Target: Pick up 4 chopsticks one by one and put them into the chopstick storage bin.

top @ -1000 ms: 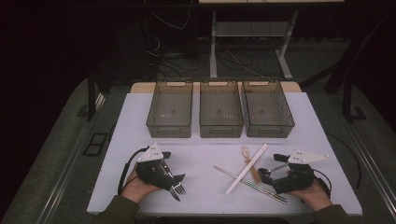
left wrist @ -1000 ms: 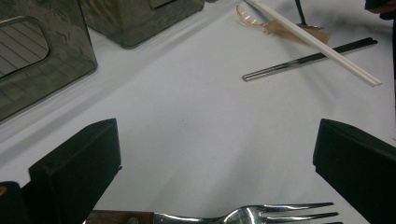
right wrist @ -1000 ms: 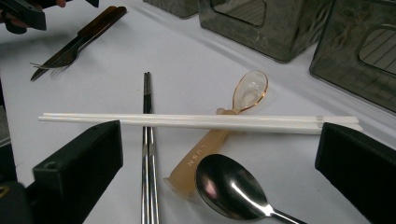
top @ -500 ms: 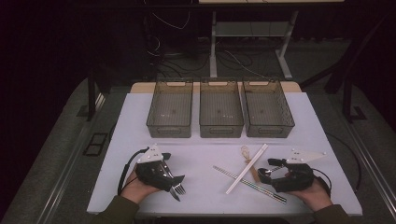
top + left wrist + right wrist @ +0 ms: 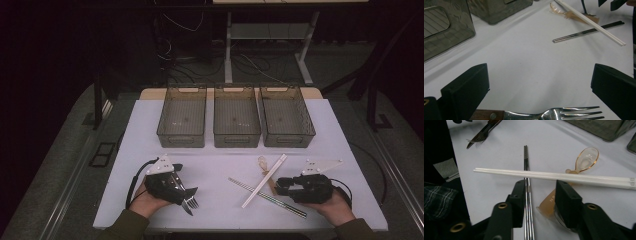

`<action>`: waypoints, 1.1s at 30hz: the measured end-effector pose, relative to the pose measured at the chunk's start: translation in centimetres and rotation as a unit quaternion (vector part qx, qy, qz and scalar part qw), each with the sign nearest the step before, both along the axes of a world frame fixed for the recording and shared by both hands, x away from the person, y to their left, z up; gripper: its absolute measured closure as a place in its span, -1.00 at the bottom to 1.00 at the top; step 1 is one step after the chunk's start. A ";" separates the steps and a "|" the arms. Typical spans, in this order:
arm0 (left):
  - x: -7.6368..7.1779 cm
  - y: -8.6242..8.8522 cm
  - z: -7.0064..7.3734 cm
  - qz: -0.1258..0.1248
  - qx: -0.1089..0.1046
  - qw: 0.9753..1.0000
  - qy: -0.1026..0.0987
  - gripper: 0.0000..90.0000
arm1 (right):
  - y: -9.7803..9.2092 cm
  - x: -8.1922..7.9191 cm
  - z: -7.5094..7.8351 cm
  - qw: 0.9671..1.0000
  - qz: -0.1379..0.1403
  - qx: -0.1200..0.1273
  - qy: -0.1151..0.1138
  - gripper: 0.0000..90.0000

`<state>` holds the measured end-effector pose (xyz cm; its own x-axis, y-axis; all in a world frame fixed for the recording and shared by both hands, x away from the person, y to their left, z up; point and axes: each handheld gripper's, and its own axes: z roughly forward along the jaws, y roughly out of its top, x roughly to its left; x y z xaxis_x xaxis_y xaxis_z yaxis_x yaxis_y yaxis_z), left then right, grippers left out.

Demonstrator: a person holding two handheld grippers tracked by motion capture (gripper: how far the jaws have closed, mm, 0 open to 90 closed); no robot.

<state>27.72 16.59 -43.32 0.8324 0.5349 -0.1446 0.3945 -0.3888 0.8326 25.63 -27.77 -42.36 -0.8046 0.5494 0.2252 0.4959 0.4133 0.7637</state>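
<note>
Left gripper (image 5: 536,82) open, fork (image 5: 554,115) near table edge.

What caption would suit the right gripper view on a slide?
Right gripper, jaws open, closing in over metal chopsticks crossed by white chopsticks, amber spoon beside them.

The high view looked forward and down on the white surface (image 5: 220,150) from afar. Each hand-held gripper view sat low and close, and all three shared the long white plastic chopsticks (image 5: 264,181) (image 5: 590,18) (image 5: 554,177).
</note>
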 end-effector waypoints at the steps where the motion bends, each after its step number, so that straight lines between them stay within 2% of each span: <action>1: -0.1 0.0 0.0 0.000 0.001 1.000 0.000 -1.00 | 0.1 0.0 0.1 1.000 0.001 -0.002 0.000 0.45; 9: 0.0 -0.2 0.0 -0.003 0.000 1.000 0.000 -1.00 | 1.0 0.2 0.0 1.000 0.019 -0.016 0.010 0.84; 14: 0.0 -0.3 -0.1 -0.003 0.004 1.000 0.000 -1.00 | 1.8 0.7 -0.1 0.999 0.029 -0.033 0.021 0.98; 18: -0.1 -0.3 0.0 -0.002 0.002 1.000 -0.002 -1.00 | 2.4 0.9 -0.2 0.998 0.034 -0.041 0.023 1.00; 21: -0.1 -0.3 0.0 -0.005 0.002 1.000 -0.002 -0.99 | 3.1 1.2 -0.4 0.997 0.043 -0.058 0.021 1.00; 33: -0.2 -0.4 0.0 -0.005 0.000 1.000 -0.001 -1.00 | 4.4 1.8 -1.0 0.994 0.051 -0.088 0.030 1.00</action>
<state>27.55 16.20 -43.31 0.8376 0.5269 -0.1440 0.3899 -0.3922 0.8332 27.47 -23.41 -43.41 -0.8463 0.5004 0.1828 0.4873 0.5886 0.6450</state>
